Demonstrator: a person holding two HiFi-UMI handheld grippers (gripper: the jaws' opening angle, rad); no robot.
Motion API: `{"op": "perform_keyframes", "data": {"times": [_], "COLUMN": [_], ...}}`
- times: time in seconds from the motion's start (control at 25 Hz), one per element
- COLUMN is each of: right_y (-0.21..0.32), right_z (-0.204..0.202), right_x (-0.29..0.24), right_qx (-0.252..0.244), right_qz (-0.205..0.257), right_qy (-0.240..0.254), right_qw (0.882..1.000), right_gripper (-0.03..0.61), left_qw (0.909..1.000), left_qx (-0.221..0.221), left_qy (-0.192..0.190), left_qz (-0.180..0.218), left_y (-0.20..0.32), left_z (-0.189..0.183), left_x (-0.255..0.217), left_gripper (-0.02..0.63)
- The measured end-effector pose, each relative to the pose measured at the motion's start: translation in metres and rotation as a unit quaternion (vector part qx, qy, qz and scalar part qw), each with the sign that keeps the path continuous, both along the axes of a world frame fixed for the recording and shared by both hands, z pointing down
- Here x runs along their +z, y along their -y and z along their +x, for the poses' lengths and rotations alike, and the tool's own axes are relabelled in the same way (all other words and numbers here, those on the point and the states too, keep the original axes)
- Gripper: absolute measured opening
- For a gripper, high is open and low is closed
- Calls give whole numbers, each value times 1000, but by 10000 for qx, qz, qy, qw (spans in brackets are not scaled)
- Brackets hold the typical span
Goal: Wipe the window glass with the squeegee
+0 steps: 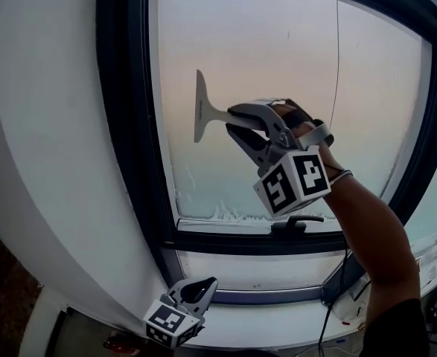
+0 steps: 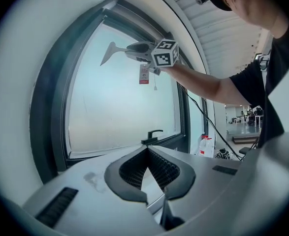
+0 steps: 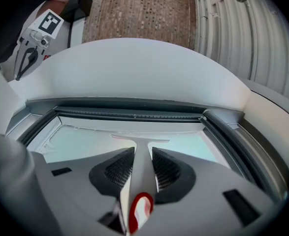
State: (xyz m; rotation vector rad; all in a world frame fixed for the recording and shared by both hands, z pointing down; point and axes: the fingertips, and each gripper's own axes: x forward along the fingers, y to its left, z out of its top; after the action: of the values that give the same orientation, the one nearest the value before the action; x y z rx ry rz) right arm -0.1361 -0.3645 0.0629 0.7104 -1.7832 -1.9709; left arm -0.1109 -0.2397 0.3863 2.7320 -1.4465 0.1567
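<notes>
Head view: the right gripper (image 1: 237, 125) clamps the handle of the squeegee (image 1: 203, 110). Its blade stands upright on the window glass (image 1: 315, 65), near the left side of the window frame (image 1: 121, 125), with broad open glass toward the frame's right side. The left gripper (image 1: 209, 282) hangs below the frame.

Left gripper view: its jaws meet at the tips, with nothing between them.

Right gripper view: the jaws pinch the squeegee's neck, and the blade lies parallel to the frame's edge, just short of it.
</notes>
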Motion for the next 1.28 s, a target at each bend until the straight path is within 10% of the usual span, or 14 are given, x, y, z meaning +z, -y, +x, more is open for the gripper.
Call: {"op": "perform_keyframes", "data": {"times": [0.56, 1.28], "right_y": [35, 45], "right_z": [-87, -29], "right_x": [-25, -28], "right_qx": [54, 284], "right_qz": [63, 105], "right_qy": [-256, -154], "right_qw": [9996, 9994], "right_gripper": [103, 103], "left_qw": [9983, 9998], "left_qx": [-525, -164], "left_qy": [-75, -38], "left_qz": [249, 93], "left_y": [-14, 1], "left_z": [-36, -9], "left_x": [-19, -8], "left_gripper": [2, 2]}}
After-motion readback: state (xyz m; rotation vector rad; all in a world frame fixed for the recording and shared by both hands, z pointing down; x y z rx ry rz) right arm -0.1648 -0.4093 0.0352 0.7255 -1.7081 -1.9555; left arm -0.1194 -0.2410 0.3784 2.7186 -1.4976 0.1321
